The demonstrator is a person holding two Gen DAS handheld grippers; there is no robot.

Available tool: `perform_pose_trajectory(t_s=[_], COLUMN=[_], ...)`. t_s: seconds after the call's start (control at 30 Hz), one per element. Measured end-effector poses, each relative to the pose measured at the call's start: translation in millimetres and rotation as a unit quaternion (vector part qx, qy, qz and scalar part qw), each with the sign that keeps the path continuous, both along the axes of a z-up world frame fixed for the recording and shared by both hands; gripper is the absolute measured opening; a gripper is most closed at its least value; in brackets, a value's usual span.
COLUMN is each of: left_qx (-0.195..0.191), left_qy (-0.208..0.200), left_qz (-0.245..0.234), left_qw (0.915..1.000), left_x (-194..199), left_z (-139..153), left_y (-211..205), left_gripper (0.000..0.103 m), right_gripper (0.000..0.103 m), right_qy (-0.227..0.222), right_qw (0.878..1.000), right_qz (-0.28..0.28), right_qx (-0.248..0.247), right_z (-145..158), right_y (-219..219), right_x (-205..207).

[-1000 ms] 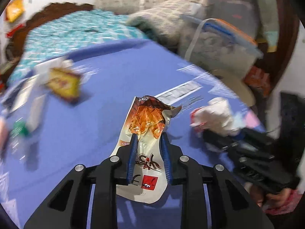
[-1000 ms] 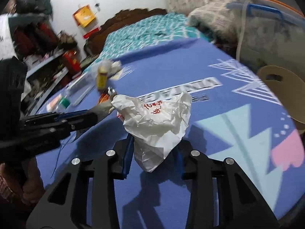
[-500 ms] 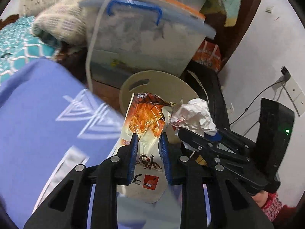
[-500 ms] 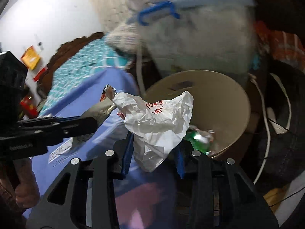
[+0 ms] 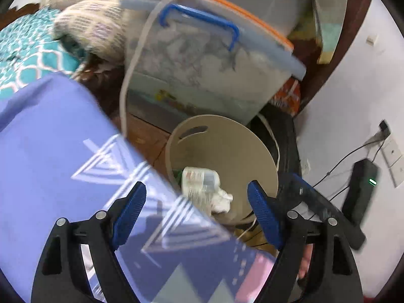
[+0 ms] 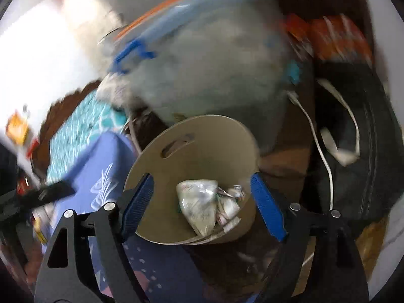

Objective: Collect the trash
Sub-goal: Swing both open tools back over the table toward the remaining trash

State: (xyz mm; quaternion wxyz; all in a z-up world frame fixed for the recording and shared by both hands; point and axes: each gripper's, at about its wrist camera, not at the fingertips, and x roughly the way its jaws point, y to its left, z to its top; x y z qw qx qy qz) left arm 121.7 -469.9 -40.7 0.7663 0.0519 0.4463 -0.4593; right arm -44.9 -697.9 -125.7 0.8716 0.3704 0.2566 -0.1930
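A beige round bin (image 5: 227, 146) (image 6: 202, 139) stands on the floor beside the blue-covered table (image 5: 50, 139) (image 6: 101, 166). Inside it lie crumpled white wrappers (image 5: 202, 181) (image 6: 199, 202) and other trash. My left gripper (image 5: 197, 204) hovers over the table edge and the bin, its jaws opening wide with nothing between them. My right gripper (image 6: 202, 197) hangs above the bin's mouth, jaws also opening and empty. The right gripper's black body (image 5: 323, 207) shows at the lower right of the left wrist view. The left gripper's body (image 6: 38, 197) shows at the left of the right wrist view.
A clear storage box with a blue handle (image 5: 209, 58) (image 6: 202, 70) stands behind the bin. A black bag (image 6: 366, 151) with white cords lies to the right. A wall (image 5: 353, 101) with a socket and a black adapter (image 5: 361, 186) lies further right. A bed with teal cover (image 5: 25, 50) lies behind.
Both grippers swung from over the table to the bin and opened. The orange snack wrapper left my left gripper and the white crumpled paper left my right gripper; both dropped out of my hold.
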Motion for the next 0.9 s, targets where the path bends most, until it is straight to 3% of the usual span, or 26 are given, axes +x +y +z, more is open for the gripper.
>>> perform_pose_trajectory(t_s=[0.13,0.23,0.4,0.43,0.5,0.63,0.67,0.73,0.8,0.9], left_qx=[-0.015,-0.014,-0.020,-0.022,-0.027,-0.035,-0.037,-0.043,-0.045,-0.012], left_qy=[-0.007,0.003,0.039,0.037,0.026,-0.004,-0.008,-0.019,-0.038,-0.075], left_qz=[0.013,0.027,0.064,0.072,0.087,0.131,0.146,0.180,0.224,0.323], left_qw=[0.9998,0.9995,0.9970,0.9965,0.9955,0.9907,0.9885,0.9825,0.9729,0.9434], left_x=[-9.5,-13.3,-19.5,-22.3,-27.5,-35.7,-35.7,-37.8,-40.3,-39.9], left_z=[3.9,-3.7,-17.4,-16.4,-10.9,4.0,7.9,17.2,26.6,36.5], left_y=[60.5,94.5,140.9,150.7,169.4,217.1,233.3,268.6,308.0,372.3], left_gripper=[0.078,0.078,0.078,0.078,0.078,0.078,0.078,0.079,0.079,0.083], right_gripper=[0.070,0.055,0.054,0.048,0.048,0.055,0.065,0.075,0.076,0.076], right_qy=[-0.006,-0.006,0.018,0.027,0.037,0.051,0.053,0.048,0.037,0.032], right_qw=[0.993,0.986,0.982,0.980,0.977,0.977,0.978,0.980,0.984,0.989], right_qz=[0.028,0.060,0.095,0.106,0.123,0.131,0.125,0.104,0.083,0.076], right_qx=[0.111,0.152,0.163,0.164,0.170,0.159,0.161,0.164,0.153,0.125], right_z=[-31.3,-45.6,-55.4,-57.2,-60.3,-58.4,-57.1,-52.1,-44.5,-32.7], right_y=[0.4,9.3,20.9,20.5,20.5,18.2,17.1,13.8,16.3,26.1], right_x=[-12.8,-3.8,29.3,35.5,42.8,46.6,44.9,35.6,24.4,14.2])
